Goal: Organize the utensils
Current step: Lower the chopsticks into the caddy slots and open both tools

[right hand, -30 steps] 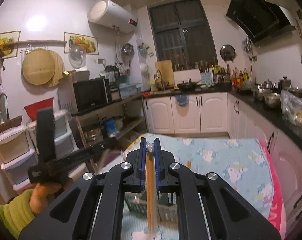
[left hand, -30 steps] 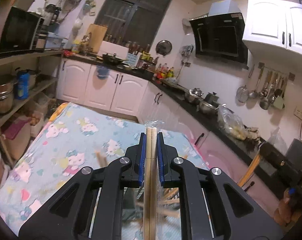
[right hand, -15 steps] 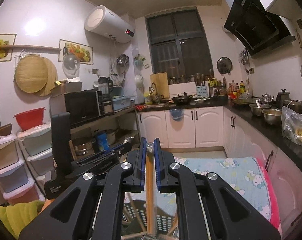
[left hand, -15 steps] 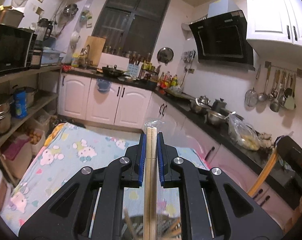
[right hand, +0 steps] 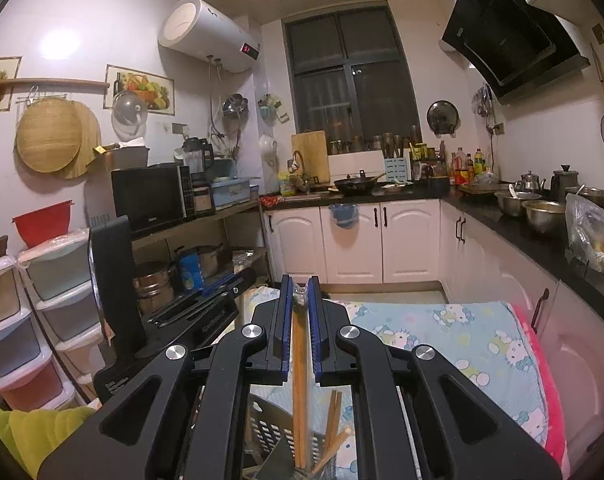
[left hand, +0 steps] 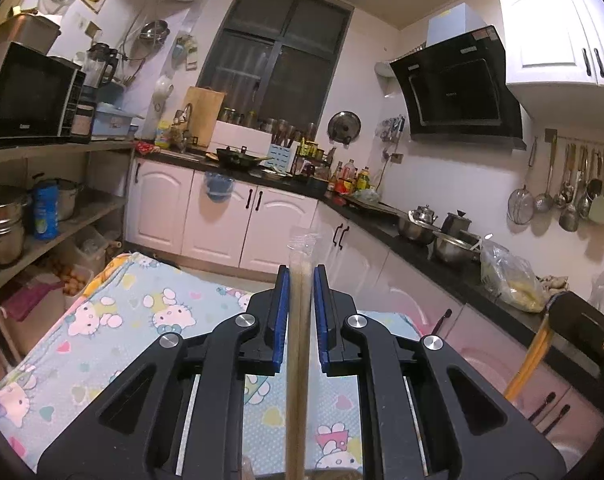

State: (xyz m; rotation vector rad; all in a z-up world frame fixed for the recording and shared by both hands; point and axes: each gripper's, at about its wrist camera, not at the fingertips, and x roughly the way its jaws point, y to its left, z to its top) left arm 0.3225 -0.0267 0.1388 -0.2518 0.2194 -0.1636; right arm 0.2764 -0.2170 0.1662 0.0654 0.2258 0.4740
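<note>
My left gripper (left hand: 300, 276) is shut on a pair of pale wooden chopsticks in a clear wrapper (left hand: 300, 344); the wrapper's end sticks out past the blue pads. My right gripper (right hand: 300, 286) is shut on a second, darker wrapped pair of chopsticks (right hand: 300, 360), which hangs down between the fingers. Under that pair stands a dark perforated utensil holder (right hand: 268, 428) with several loose chopsticks (right hand: 333, 420) leaning inside. The holder sits on a table with a blue cartoon-cat cloth (right hand: 461, 340). In the left wrist view only a sliver of the holder's rim shows at the bottom edge.
The left tool's black frame (right hand: 118, 280) and a yellow-green sleeve (right hand: 42, 432) fill the right wrist view's left side. Shelves with pots and a microwave (left hand: 26, 92) stand left of the table. A black counter with pots (left hand: 429, 228) runs along the right. White cabinets (right hand: 353, 240) lie ahead.
Both views have moved across the table. The holder and its chopsticks slid down to the bottom edge and almost out of the left wrist view. Both grips hold as before.
</note>
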